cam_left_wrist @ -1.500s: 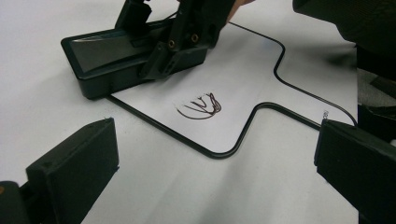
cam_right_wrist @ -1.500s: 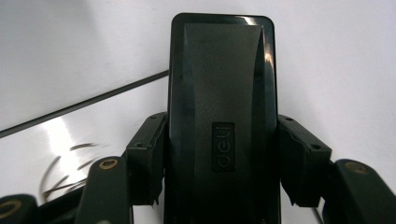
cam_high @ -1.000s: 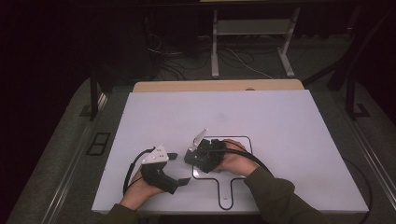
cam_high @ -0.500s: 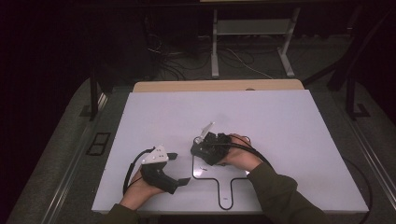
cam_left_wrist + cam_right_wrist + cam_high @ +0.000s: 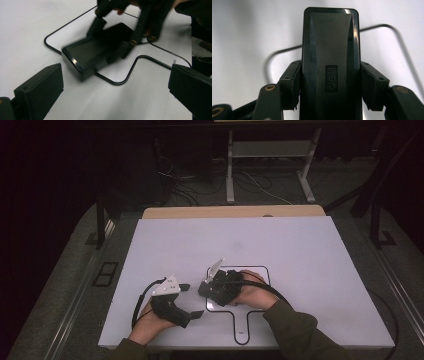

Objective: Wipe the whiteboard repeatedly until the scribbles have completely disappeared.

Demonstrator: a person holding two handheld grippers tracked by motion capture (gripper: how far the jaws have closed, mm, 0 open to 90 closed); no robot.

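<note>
Clamping a flat black device by its two long sides, the right gripper has the pick-up done: both jaws press on the casing, and it sits low over the white board, within the black outline drawn there. Whether its underside touches the board I cannot tell. The left gripper rests beside it on the board, jaws spread and holding nothing. What seems left is setting the device down square in the outline and letting go.
</note>
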